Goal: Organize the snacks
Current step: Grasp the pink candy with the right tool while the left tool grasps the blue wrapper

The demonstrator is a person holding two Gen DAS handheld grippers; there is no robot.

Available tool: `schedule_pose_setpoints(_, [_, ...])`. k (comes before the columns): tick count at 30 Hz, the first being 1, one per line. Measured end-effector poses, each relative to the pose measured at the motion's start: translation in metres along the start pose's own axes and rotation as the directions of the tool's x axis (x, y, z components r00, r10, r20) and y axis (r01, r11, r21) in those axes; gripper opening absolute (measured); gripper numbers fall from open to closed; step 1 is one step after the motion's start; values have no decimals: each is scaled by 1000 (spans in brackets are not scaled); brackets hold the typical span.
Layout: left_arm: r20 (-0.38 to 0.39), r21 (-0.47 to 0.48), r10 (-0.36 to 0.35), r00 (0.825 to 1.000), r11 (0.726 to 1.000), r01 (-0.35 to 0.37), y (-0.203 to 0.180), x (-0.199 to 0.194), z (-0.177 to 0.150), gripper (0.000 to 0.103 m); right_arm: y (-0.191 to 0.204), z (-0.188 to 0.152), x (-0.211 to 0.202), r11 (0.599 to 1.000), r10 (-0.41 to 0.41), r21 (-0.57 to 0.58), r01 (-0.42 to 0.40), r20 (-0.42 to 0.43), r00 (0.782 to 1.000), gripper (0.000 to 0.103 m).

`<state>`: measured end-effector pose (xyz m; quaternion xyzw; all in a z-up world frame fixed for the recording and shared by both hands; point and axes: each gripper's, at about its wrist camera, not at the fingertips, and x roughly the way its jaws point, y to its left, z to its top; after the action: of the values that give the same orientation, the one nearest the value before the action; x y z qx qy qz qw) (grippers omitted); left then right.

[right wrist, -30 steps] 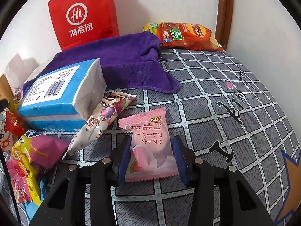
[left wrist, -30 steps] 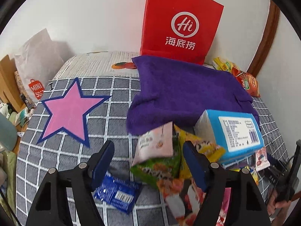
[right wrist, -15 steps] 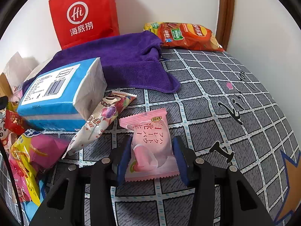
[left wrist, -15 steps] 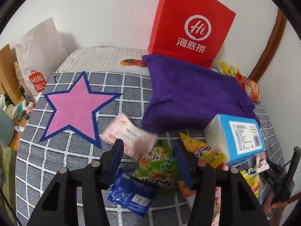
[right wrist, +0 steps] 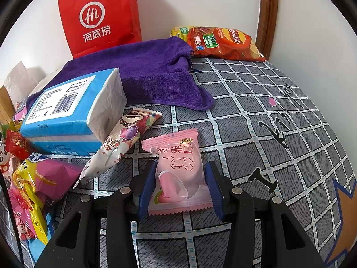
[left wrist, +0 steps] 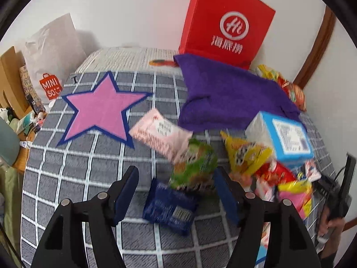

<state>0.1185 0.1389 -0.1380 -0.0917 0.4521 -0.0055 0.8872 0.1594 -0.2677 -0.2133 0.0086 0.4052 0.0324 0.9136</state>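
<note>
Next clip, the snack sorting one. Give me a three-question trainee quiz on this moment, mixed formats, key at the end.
1. True or false: the right gripper has a pink peach-print packet between its fingers.
2. The purple towel lies in front of which bag? A) red paper bag B) white Miniso bag
3. Fill in: the left gripper hangs over a dark ___ packet.

Key: 1 true; 2 A; 3 blue.

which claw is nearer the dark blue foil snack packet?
Left. The left claw is opening with the dark blue foil snack packet lying between its fingers, untouched. The right claw is shut on a pink peach-print wrapper; no blue packet shows there.
</note>
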Motion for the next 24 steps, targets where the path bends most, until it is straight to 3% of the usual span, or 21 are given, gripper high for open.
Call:
schedule_pose_setpoints(8, [-86,46,46,995,998,-42,-4,27,-24,68,0,0,1,1000,-2,-3,2,2,1000,46])
schedule_pose_setpoints(13, [-42,148,130,991,981,-122,-19,31,-33,70,-1,0,1,1000,-5,-6,5,4,1000,46])
schedule_pose_setpoints(15, [-27,147,121,992,982,-116,-19,30,-34,68,0,0,1,1000,-6,-6,6,4,1000,46])
schedule_pose_setpoints(18, [-25,156,110,994,982,-105,-18,25,-36,48,0,0,1,1000,-6,-5,6,6,1000,45])
schedule_pose_setpoints(19, [-28,155,106,994,983,-100,-18,23,-37,33,0,0,1,1000,-6,-6,6,6,1000,45])
schedule_pose_setpoints(20, [-33,150,104,994,984,-98,-17,20,-38,27,0,0,1,1000,-6,-6,6,6,1000,43])
schedule_pose_setpoints(24, [-34,130,89,995,988,-84,-12,6,-38,26,4,-4,-4,999,-31,-29,31,13,999,40])
